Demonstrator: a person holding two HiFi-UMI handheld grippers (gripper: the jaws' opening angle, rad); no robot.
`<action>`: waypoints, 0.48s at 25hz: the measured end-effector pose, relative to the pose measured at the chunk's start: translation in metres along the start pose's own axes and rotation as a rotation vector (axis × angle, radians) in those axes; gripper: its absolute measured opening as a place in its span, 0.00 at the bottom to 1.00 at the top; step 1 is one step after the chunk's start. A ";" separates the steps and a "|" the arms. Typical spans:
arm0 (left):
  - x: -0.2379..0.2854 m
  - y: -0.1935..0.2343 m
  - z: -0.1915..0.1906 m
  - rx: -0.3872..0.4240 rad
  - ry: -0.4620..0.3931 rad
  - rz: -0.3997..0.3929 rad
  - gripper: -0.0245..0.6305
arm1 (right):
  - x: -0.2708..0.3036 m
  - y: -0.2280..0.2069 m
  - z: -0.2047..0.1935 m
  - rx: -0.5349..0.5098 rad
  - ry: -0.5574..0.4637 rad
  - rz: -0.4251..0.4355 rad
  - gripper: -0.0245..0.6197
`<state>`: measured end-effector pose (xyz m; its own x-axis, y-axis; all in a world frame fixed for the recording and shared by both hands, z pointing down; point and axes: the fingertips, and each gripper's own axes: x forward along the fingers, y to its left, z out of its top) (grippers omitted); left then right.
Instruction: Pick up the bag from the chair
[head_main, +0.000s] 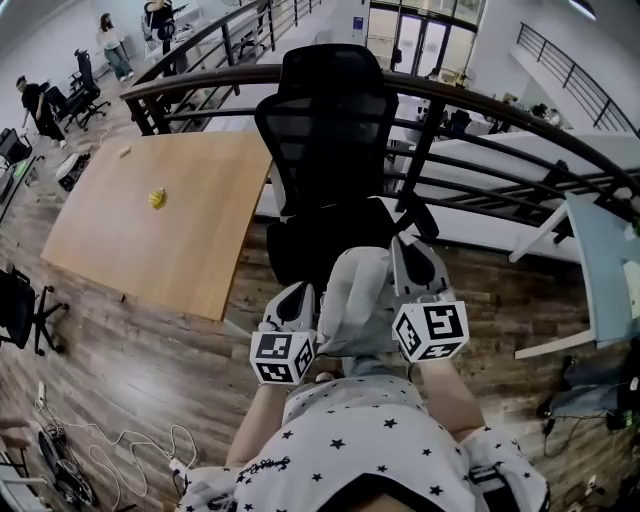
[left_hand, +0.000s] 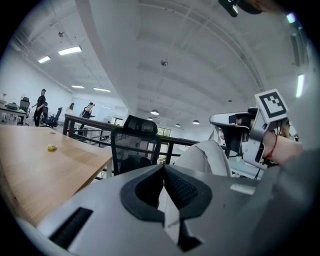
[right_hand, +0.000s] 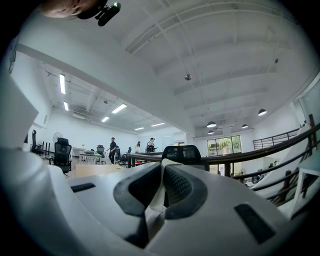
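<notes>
Filling the middle of the head view, a black mesh chair (head_main: 325, 130) was seen backed against a dark railing (head_main: 480, 108), and a pale wooden worktop (head_main: 150, 230) was spread across the left of the frame. Next in size, the grey-white bag (head_main: 352, 300) was found at lower centre, just below the seat's near edge in the picture, its long axis running up the frame toward the chair. It was flanked by both tools, the left gripper (head_main: 293, 303) at its left side and the right gripper (head_main: 415, 265) at its right, so neither was nearer. In each gripper view the jaws were pressed together on a thin fold of pale fabric, taken to be the bag's. Whether the bag's far end rested on the seat could not be told. A shared pull away from the chair was judged to be what remained. Smallest, a yellow object (head_main: 157, 198) lay on the worktop, well apart.
</notes>
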<state>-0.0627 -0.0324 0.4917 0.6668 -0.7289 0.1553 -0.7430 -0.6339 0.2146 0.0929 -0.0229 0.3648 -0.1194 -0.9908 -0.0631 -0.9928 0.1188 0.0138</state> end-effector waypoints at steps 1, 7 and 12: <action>0.001 0.000 0.000 0.001 0.000 0.001 0.05 | 0.000 -0.001 -0.001 0.000 0.000 -0.002 0.05; 0.005 0.000 0.002 0.010 0.003 0.001 0.05 | 0.003 -0.004 -0.003 -0.003 -0.004 -0.002 0.05; 0.009 0.004 0.002 0.009 0.002 0.003 0.05 | 0.007 -0.007 -0.003 0.002 -0.005 -0.005 0.05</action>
<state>-0.0593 -0.0420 0.4923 0.6647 -0.7302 0.1580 -0.7455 -0.6341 0.2054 0.0994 -0.0312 0.3672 -0.1148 -0.9910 -0.0683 -0.9934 0.1143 0.0117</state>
